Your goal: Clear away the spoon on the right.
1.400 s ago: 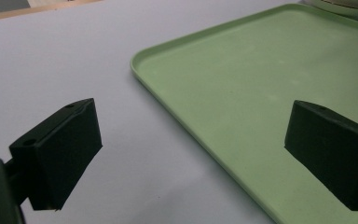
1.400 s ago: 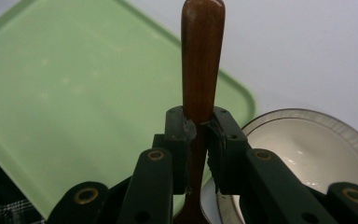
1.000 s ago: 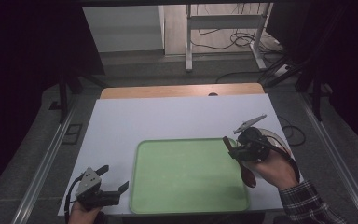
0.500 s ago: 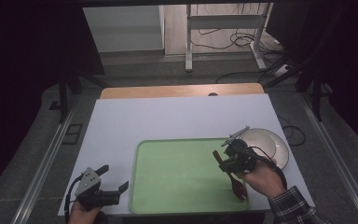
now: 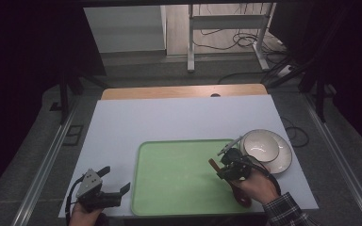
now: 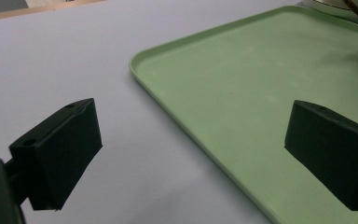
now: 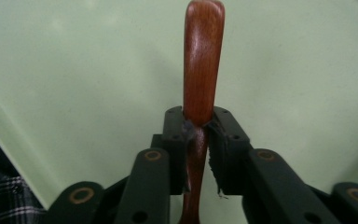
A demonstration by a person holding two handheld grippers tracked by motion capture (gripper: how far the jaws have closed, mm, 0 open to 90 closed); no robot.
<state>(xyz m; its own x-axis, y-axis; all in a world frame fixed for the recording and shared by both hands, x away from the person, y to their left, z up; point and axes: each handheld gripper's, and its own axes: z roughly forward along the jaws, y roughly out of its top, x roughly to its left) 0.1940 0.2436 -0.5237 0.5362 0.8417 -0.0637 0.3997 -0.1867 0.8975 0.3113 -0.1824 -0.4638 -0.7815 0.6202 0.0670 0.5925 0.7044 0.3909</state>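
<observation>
Spoon: wooden spoon (image 7: 203,60) clamped in the right gripper (image 7: 196,135), over the right part of the green tray (image 5: 179,174); in the high view its dark end shows below the hand, near the tray's front edge.
Spoon vs fingers: handle runs straight up between the two black jaws and sticks out well past them; both pads touch it, one on each side; the rest passes down behind the jaws, hidden.
Right gripper state: closed on the spoon handle, held over the tray, not resting on it as far as I can tell.
Risk 1: handle is smooth and rounded, pads bite only a short stretch, so it could pivot or slide out if the hand tilts quickly.
Risk 2: long free ends could clip the tray rim or the bowl (image 5: 260,146) on its plate (image 5: 283,160), just beside the gripper on the right.
Left gripper state: left gripper (image 5: 115,181) jaws wide apart, holding nothing, low over the white table (image 5: 169,117) just left of the tray's edge.
Risk 3: low; left side well apart from the spoon.
</observation>
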